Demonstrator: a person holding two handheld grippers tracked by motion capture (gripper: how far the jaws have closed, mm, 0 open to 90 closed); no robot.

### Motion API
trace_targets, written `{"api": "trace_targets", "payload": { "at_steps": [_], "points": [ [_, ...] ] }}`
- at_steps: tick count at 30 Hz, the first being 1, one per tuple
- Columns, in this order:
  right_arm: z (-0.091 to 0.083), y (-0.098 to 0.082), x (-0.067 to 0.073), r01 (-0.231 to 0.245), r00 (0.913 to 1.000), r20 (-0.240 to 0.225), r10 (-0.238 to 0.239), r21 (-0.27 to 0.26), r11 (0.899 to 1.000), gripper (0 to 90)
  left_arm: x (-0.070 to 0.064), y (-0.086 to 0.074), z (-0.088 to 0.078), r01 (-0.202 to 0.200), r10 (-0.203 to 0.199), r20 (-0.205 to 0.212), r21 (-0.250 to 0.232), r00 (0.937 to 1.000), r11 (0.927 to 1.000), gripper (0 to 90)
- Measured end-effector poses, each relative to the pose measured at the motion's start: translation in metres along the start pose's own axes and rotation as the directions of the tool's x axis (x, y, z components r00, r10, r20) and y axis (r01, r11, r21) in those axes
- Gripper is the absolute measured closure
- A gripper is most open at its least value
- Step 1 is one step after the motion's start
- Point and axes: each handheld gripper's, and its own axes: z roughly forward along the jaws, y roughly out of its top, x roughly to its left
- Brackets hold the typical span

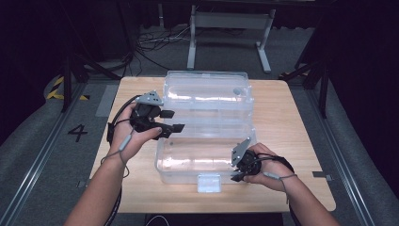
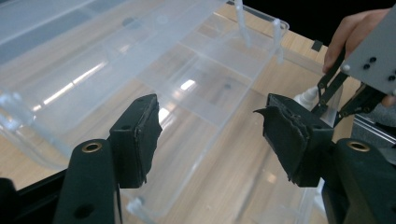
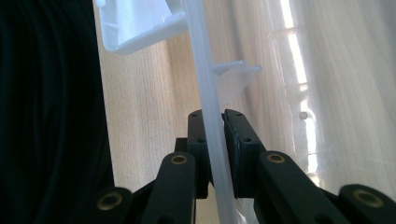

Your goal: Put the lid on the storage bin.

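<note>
1. A clear plastic box (image 1: 207, 136) lies open mid-table (image 1: 291, 122), lid tipped back.
2. Right gripper (image 1: 237, 175) has its fingers (image 3: 239, 140) clamped on the box's front-right wall.
3. Left gripper (image 1: 171, 120) hovers over the box's left side, fingers (image 2: 137, 137) wide apart, holding nothing.

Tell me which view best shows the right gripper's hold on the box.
The right gripper view: the right gripper has both pads clamped on the clear box rim. The high view shows it at the box's front right corner, jaws hidden. The left gripper view catches its grey plate, far off.

1 clear box (image 1: 207, 136), 2 grippers
</note>
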Motion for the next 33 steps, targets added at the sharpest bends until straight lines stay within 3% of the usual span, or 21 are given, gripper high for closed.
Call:
{"api": "trace_targets", "payload": {
  "at_steps": [11,15,25,33],
  "points": [
    [0.0,0.0,0.0,-0.004,1.0,-0.002,0.004,-0.002,1.0,81.7,0.009,0.027,0.022,-0.02,0.02,0.016,-0.001,0.9997,0.9998,37.2],
    [0.0,0.0,0.001,-0.015,0.9999,-0.004,0.015,0.0,1.0,81.6,0.011,0.036,0.03,-0.046,0.045,0.024,0.013,0.9987,0.9989,38.6],
    [0.0,0.0,0.001,-0.012,0.9999,-0.005,0.012,0.0,1.0,81.6,0.022,0.05,0.048,-0.035,0.033,0.052,0.037,0.9981,0.9987,41.4],
    [0.0,-0.001,-0.001,0.0,1.0,-0.004,0.0,-0.011,1.0,81.6,0.032,0.056,0.06,-0.028,0.026,0.068,0.025,0.9973,0.9993,43.4]
  ]
}}
